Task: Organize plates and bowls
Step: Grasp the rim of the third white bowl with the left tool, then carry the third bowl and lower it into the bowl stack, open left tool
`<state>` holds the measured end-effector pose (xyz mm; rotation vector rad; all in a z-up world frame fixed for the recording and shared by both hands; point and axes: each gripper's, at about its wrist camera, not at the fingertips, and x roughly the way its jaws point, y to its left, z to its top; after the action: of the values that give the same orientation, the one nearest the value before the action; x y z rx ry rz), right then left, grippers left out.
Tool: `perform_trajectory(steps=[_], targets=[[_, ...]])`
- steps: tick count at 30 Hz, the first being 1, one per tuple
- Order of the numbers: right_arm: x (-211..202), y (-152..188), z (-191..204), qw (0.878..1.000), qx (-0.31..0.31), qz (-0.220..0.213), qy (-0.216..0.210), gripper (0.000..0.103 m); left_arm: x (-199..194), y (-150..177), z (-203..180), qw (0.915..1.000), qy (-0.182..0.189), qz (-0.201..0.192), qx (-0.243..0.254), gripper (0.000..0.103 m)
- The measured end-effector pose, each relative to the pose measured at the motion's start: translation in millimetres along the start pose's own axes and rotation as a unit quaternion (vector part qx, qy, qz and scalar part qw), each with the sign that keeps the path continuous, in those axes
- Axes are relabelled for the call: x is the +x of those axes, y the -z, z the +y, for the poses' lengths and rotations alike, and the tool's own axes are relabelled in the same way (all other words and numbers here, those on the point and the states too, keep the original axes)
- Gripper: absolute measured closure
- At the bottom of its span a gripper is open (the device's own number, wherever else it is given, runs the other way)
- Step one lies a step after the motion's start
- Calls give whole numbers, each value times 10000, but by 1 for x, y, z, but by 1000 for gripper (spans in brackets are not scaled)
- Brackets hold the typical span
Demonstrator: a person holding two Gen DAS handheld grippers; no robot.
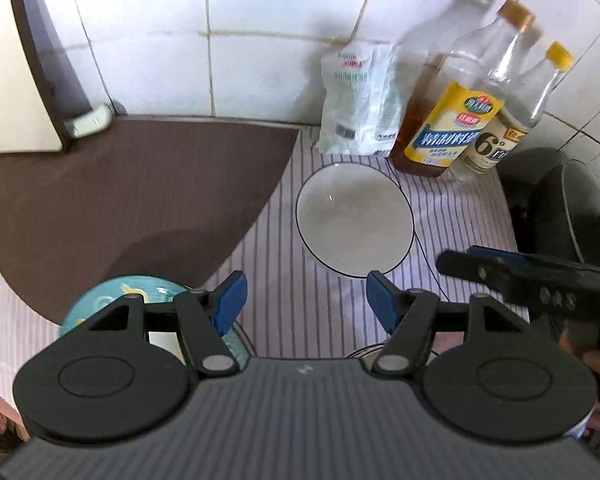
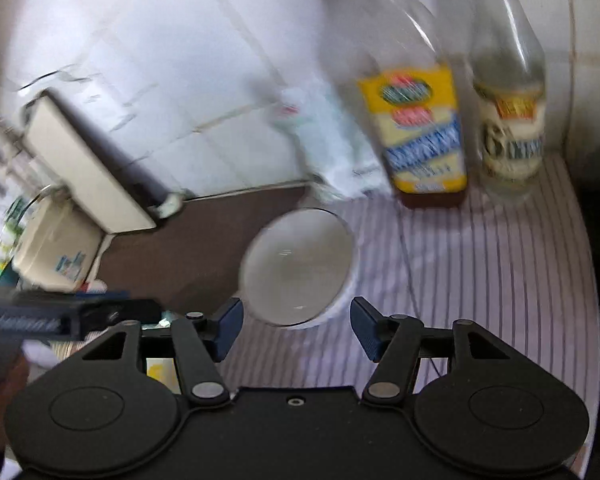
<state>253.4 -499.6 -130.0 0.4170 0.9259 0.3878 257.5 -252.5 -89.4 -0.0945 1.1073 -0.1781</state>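
A white bowl [image 1: 354,220] with a thin dark rim stands upright on the striped cloth [image 1: 460,216]; it also shows in the right wrist view [image 2: 300,266], blurred. My left gripper [image 1: 304,300] is open and empty, just short of the bowl's near rim. My right gripper [image 2: 296,326] is open and empty, its fingertips at the bowl's near edge; it also shows in the left wrist view [image 1: 476,266], to the right of the bowl. A teal patterned plate [image 1: 112,300] lies under my left gripper's left finger, partly hidden.
A yellow-label oil bottle [image 1: 444,120], a clear vinegar bottle [image 1: 500,132] and a white bag [image 1: 358,108] stand against the tiled wall behind the bowl. A brown mat [image 1: 140,184] lies to the left. A dark pot with lid [image 1: 564,208] sits at the right.
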Motion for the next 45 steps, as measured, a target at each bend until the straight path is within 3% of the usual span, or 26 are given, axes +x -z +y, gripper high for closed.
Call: perform_trajectory(steps=[7,11,12,13,15,16,17,18,27,30,38,45], targets=[[43,-11,-37,9977,566,356,-133,45,49,-8,2,9994,-165,-42,-301,38],[68,-16,-37,9973,506,524,-107,50,78,-14,3,9981,-503,132,-331,39],[73,-17,-36,9976,416,545,-29,55,83,-15,3,9981,-522,147,-309,39],[77,-17,-34,9978,317,582,45,69,88,-17,3,9982,-500,186,-269,41],[87,-18,-27,9971,-46,709,272,76,95,-18,3,9989,-298,315,-156,62],[88,-19,-24,9966,-216,684,414,77,98,-18,2,9990,-64,430,-113,78],[89,-19,-22,9961,-342,674,462,79,99,-17,2,9988,31,452,-174,85],[90,-19,-21,9961,-396,679,410,85,98,-15,1,9989,65,416,-224,88],[87,-16,-30,9973,-75,601,422,88,83,-8,-14,9994,52,325,-114,89],[75,-12,-28,9982,-13,472,361,88,70,-7,-14,9993,203,287,-141,89],[22,4,3,9985,-358,-14,423,88,12,6,-25,9993,284,208,86,89],[-39,21,32,9983,32,-433,394,88,-44,28,-34,9990,329,6,292,90]])
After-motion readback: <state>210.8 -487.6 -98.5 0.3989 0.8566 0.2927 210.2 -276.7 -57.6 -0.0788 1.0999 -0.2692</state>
